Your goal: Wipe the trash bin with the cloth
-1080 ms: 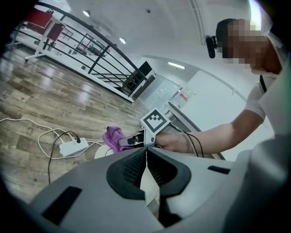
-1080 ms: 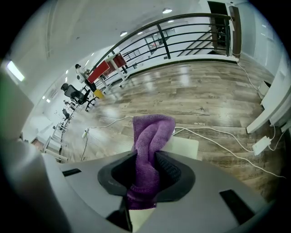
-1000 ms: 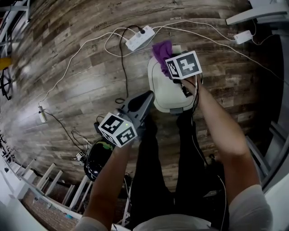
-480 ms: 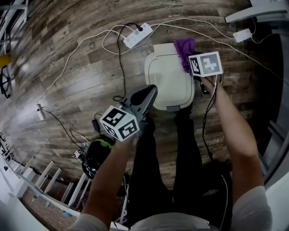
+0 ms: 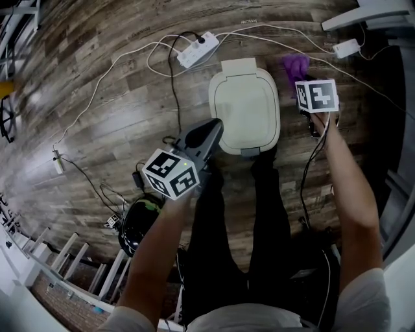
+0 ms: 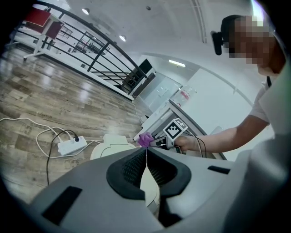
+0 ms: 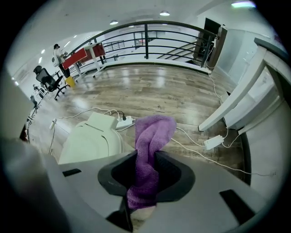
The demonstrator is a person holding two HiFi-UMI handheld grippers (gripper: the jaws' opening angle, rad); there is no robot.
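The white trash bin (image 5: 244, 107) stands on the wooden floor with its lid closed, also visible in the right gripper view (image 7: 88, 141) and in the left gripper view (image 6: 109, 146). My right gripper (image 5: 299, 76) is shut on the purple cloth (image 7: 149, 150), held just off the bin's right side, not touching the lid. The purple cloth (image 5: 295, 66) sticks out beyond the jaws. My left gripper (image 5: 206, 137) is shut with nothing in it, hovering near the bin's front left corner.
A white power strip (image 5: 198, 50) with cables lies on the floor behind the bin. A white adapter (image 5: 345, 49) lies at the far right, near white furniture (image 5: 363, 13). A dark helmet-like object (image 5: 137, 225) sits by my left leg.
My right gripper has carried the cloth rightward across the lid and off its right edge. The left gripper has barely moved.
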